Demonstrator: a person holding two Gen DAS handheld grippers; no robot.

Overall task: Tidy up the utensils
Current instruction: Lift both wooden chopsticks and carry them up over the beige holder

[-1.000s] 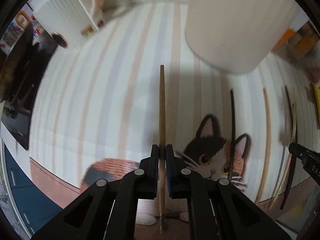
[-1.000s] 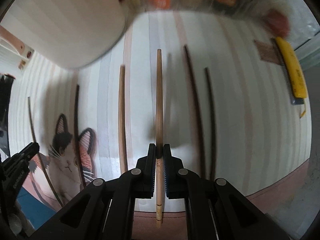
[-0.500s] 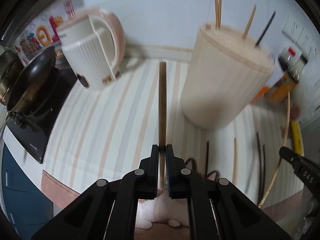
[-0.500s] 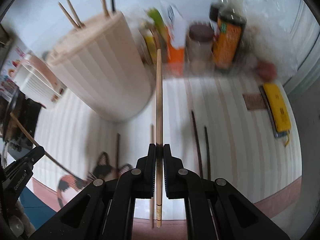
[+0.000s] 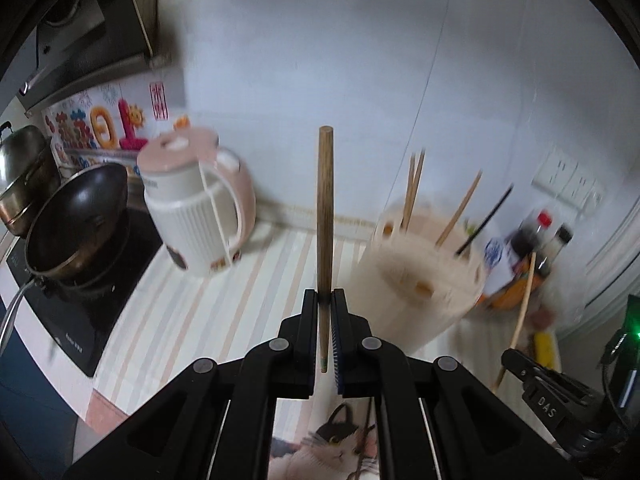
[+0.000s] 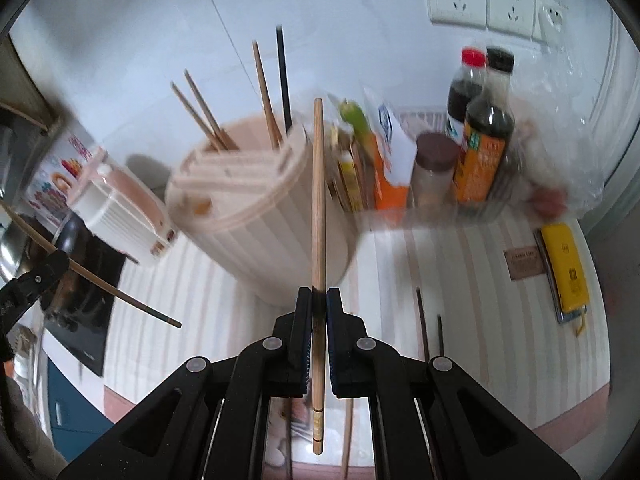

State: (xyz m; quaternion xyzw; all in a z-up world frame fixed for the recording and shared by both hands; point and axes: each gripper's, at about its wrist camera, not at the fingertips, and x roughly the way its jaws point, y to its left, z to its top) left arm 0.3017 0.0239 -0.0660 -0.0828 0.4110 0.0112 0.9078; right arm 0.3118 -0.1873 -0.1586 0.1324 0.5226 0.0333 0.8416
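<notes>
On the table (image 6: 472,280), the chopstick holder (image 6: 256,224) stands between the kettle (image 5: 196,208) on its left and the bottles (image 6: 480,140) on its right, with loose chopsticks (image 6: 424,328) lying before it.

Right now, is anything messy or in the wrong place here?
Yes. A few loose chopsticks lie flat on the striped mat instead of standing in the pink holder with the others. Each gripper, left gripper and right gripper, has one chopstick pinched. Nothing looks spilled or broken.
</notes>
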